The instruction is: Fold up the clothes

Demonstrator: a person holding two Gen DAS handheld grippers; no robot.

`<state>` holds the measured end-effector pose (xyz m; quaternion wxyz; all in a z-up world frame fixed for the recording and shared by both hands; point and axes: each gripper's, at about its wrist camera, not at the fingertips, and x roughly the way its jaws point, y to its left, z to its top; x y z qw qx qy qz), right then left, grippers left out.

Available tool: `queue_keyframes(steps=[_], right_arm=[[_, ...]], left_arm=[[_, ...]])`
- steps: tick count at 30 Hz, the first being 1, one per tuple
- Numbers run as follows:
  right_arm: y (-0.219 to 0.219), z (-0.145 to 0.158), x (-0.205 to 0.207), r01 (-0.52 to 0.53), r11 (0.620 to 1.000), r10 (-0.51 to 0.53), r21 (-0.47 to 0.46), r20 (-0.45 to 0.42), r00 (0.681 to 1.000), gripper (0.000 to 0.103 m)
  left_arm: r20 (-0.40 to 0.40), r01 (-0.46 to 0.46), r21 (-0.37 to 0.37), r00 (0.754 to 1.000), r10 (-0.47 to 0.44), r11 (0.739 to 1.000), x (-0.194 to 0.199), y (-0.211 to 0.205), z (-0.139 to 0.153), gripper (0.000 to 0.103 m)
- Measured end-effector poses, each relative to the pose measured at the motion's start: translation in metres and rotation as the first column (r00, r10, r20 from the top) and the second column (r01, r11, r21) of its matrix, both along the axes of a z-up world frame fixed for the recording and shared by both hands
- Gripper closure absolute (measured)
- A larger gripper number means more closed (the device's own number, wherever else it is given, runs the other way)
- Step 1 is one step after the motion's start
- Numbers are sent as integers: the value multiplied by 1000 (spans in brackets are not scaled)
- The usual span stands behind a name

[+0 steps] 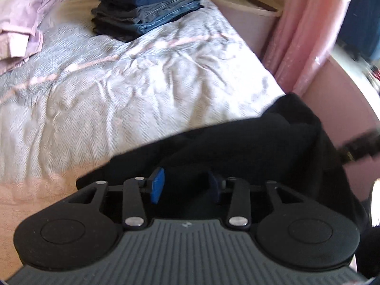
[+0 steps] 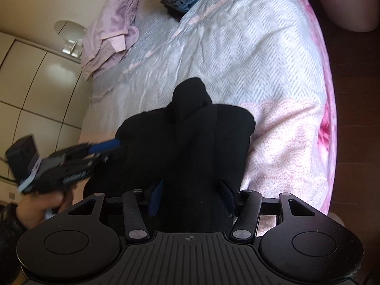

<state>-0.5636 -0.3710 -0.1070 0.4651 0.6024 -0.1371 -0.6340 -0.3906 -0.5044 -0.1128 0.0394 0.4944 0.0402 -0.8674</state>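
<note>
- The black garment (image 2: pixel 190 137) is soft, matte cloth, bunched into thick rounded folds with one narrow hump poking up at its far end; it lies on the near part of the bed (image 1: pixel 142 90).
- The bed cover is a pale, wrinkled weave with a herringbone texture and a thin pink stripe; nearer the garment it turns to a pink, nubbly knit.
- Farther up the bed from the garment stands a square stack of jeans (image 1: pixel 147 7), blue and dark denim in flat layers.
- Beside that stack, a crumpled lilac shirt (image 1: pixel 23 16) lies loose.
- The left gripper (image 1: pixel 185 186) has its blue pads partly apart, with garment cloth lying between them; whether they pinch it I cannot tell.
- The right gripper (image 2: pixel 191 197) is wide apart, the garment filling the gap between its pads without being clamped.
- In the right wrist view the left gripper (image 2: pixel 104 148) sits at the garment's left edge, blurred.
</note>
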Motion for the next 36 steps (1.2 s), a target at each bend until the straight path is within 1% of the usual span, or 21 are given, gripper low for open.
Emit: queue_keyframes(steps=[1,2,3,5,8,9,12,14,16,17,18,19,20,23,24,25,27,28,31,35,36], right_arm=[[0,-1,-1,-13,1000,13,-3,5,1000,73],[-1,-2,-2,-23,1000,23,0,4,1000,78],[-3,-3,-3,-33,999,33,1,5,999,83],[-4,-3,-6,-41,999,41,5,6,999,89],[1,-1,-10,-27,1000,27,2,15,1000,91],[4,-2,-10,-20,1000,20,2,21,1000,91],[9,-22,-13,24,1000,-25,12,87,996,92],[12,-31,-17,53,999,-54,10,127,990,91],[15,-29,-19,46,999,-47,10,122,991,91],[17,-27,-18,42,999,-43,15,113,993,91],[20,-26,-18,43,999,-45,19,112,993,91],[23,-28,-18,53,998,-56,22,122,991,91],[26,-29,-18,63,998,-66,24,133,989,91],[28,-31,-18,79,997,-82,26,148,986,91],[27,-31,-17,77,997,-80,26,144,986,91],[27,-30,-17,75,997,-78,26,141,987,92],[26,-29,-16,65,998,-68,27,131,989,92],[27,-28,-15,59,998,-62,26,125,990,92],[31,-27,-14,71,997,-73,22,128,989,92],[32,-27,-14,92,996,-93,9,138,986,91],[32,-27,-14,95,995,-95,7,138,986,91]], left_arm=[[19,5,10,1000,-5,1000,-4,-4,-5,66],[49,13,24,999,-14,1000,-8,-7,-10,72],[79,20,38,997,-23,999,-11,-10,-15,93],[85,31,10,996,-32,999,-11,-12,-13,101],[74,-26,-22,997,28,999,-7,-23,-10,103],[96,-37,-41,995,40,998,-8,-26,-17,103],[114,-54,-33,992,58,998,-12,-33,-30,103],[87,-75,-34,993,77,997,-15,-34,-19,103],[47,-72,-27,996,73,997,-16,-32,-1,102],[25,-56,-20,998,56,998,-16,-29,10,94],[-7,-14,7,1000,14,1000,-16,-23,20,79],[-19,49,23,999,-48,999,-19,-13,22,70],[-27,115,35,993,-114,993,-22,-3,24,56],[-55,310,68,950,-307,948,-33,30,28,50],[-35,333,68,943,-332,940,-37,34,21,50],[-10,348,67,938,-348,935,-41,37,11,52],[42,376,65,924,-379,924,-50,44,-7,99],[53,370,44,927,-372,928,-51,41,-12,98],[48,285,33,957,-286,958,-45,21,-21,99],[69,169,108,982,-177,980,-40,-4,-43,99],[71,165,104,982,-172,981,-41,-3,-43,98]])
